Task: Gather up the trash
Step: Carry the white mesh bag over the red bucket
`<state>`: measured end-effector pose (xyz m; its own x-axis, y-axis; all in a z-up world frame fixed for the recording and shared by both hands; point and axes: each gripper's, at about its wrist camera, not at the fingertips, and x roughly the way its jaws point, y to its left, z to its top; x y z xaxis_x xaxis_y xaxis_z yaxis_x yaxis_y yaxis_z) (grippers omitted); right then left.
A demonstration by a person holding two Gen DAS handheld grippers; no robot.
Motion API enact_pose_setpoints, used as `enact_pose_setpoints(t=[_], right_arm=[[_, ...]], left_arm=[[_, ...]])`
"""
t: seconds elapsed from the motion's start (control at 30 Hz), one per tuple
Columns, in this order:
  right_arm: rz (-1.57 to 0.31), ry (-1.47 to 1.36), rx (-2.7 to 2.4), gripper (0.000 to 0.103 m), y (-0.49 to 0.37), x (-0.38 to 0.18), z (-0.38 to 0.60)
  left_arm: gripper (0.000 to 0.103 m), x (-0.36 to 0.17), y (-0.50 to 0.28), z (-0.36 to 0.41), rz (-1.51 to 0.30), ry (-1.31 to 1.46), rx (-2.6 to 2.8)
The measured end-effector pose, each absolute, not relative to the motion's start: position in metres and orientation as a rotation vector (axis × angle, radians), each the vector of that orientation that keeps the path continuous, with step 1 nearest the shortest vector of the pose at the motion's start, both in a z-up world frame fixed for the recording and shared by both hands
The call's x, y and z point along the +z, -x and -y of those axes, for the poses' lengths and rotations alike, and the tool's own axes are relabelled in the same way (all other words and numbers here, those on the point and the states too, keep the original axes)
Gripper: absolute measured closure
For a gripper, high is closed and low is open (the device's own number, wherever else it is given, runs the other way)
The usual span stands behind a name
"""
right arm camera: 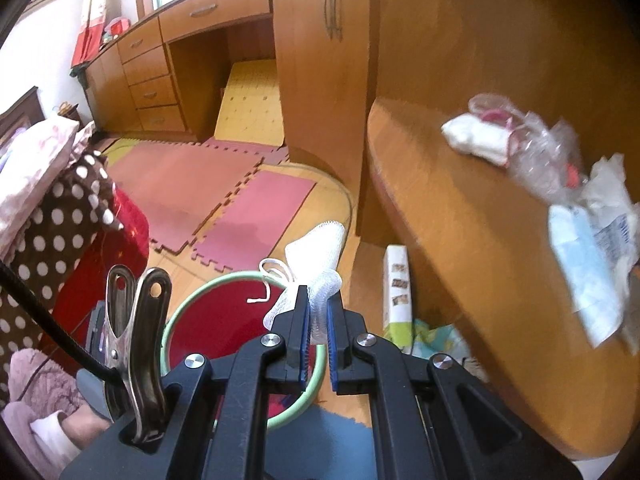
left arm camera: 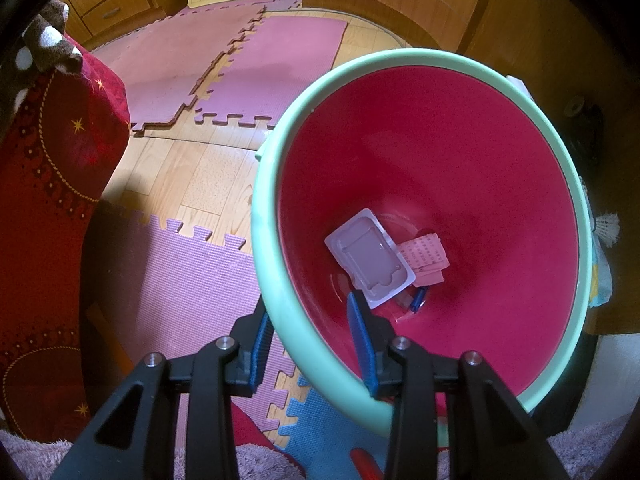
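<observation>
White mesh netting (right arm camera: 320, 276) clenched in my right gripper (right arm camera: 318, 312); my left gripper (left arm camera: 312, 344) clamps the green-rimmed red bucket (left arm camera: 280, 280), lower centre; next, release above it.

the mouth of your bin (left arm camera: 400, 60) is wide open, with only a plastic tray (left arm camera: 370, 258) and pink paper slips (left arm camera: 426, 256) lying flat at the bottom. your left tool (left arm camera: 312, 320) clamps the near rim, taking that stretch. beside the bin the counter (right arm camera: 460, 208) edge overhangs on the right, and a carton (right arm camera: 397, 288) stands between them. the red draped furniture (left arm camera: 60, 184) closes the left side. the floor mats (left arm camera: 280, 64) beyond lie bare.
</observation>
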<state>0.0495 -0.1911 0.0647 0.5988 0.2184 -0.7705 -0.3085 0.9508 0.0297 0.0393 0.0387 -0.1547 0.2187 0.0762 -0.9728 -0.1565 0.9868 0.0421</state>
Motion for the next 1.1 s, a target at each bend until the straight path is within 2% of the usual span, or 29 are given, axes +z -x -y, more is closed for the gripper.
enact_pose_setpoints(t=[0.63,1.1], right_arm=[[-1.062,0.110,0.399,0.095,-0.045,-0.034,0.157],[-1.122,0.202,0.421,0.095,-0.040,-0.067,0.137]], left_arm=[[0.065,-0.154,-0.040,-0.043,-1.344,0.078,0.164],[0.065,-0.154,-0.037,-0.042,-1.333,0.081,0.164]])
